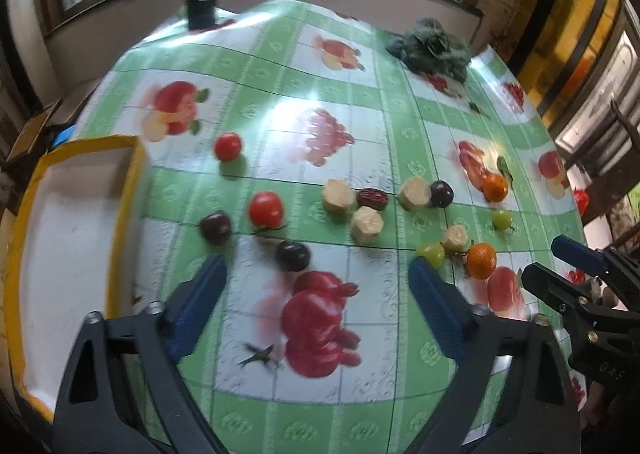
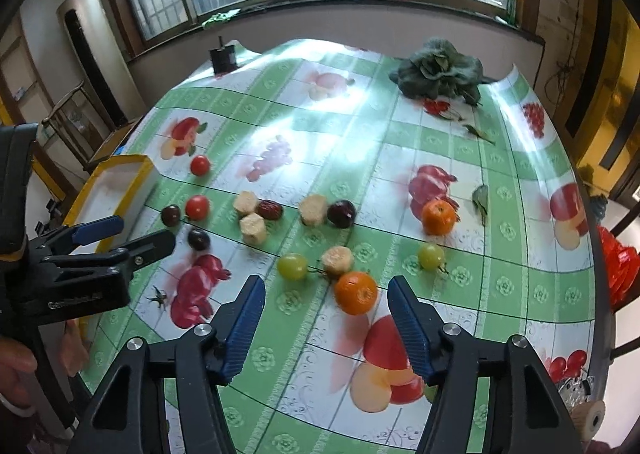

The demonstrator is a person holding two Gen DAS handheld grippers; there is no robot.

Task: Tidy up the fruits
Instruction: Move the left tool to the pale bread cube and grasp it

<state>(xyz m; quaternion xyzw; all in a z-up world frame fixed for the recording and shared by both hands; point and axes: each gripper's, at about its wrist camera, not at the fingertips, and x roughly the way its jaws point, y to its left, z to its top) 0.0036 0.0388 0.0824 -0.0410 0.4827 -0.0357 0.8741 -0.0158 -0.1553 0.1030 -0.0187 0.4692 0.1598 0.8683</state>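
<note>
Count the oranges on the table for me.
2. The near orange lies just ahead of the open right gripper, beside a green grape. The far orange sits farther back to the right, on a printed fruit picture. None looks hidden.

Loose fruit lies scattered on my table: two red tomatoes (image 1: 228, 146) (image 1: 266, 208), three dark plums (image 1: 215, 227) (image 1: 293, 256) (image 1: 441, 193), a wrinkled red date (image 1: 372, 198), two green grapes (image 2: 293, 266) (image 2: 431, 256) and two oranges (image 2: 355, 292) (image 2: 439, 217). Four pale peeled chunks (image 1: 367, 224) sit among them. None is in the yellow-rimmed white tray (image 1: 136, 181) at the left.
</note>
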